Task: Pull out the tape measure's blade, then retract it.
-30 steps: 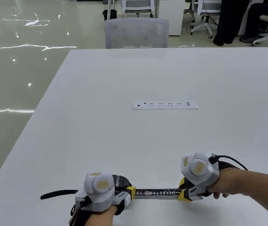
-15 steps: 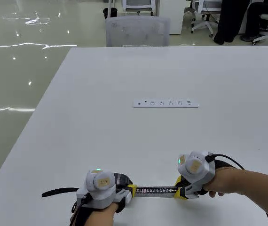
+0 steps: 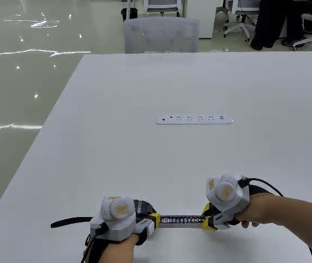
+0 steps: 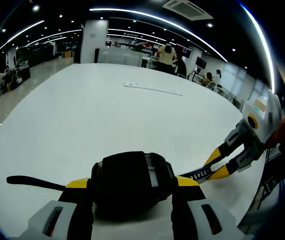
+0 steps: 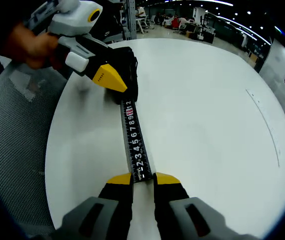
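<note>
- One white table (image 3: 145, 153) carries one long white power strip (image 3: 194, 119) set flat in its top. Every place below is given from that strip.
- One tape measure (image 3: 142, 211), with a black case, sits well to the person's side of the power strip and a little left of it, close to the table's near edge.
- One black wrist strap (image 3: 71, 223) trails from the case, away from the strip's side, lying flat on the table.
- Two handheld grippers are at work, each with two yellow-tipped jaws.
- The left gripper (image 3: 149, 219) has its jaws clamped against the two sides of the tape measure, as the left gripper view shows.
- The right gripper (image 5: 143, 177) is on the near side of the power strip, about level with its middle. Its jaws are pressed nearly together, pinching the end of the blade (image 5: 134, 140).
- One blade runs straight between the two grippers, its printed numbers facing up, low over the tabletop.
- One black cable (image 3: 265, 186) loops off the right gripper over the person's hand.
- One grey chair (image 3: 161, 35) stands on the far side of the power strip, at the table's far end.
- Compared with a second ago, the exposed blade is shorter and the right gripper is closer to the case. Both grips are unchanged.
</note>
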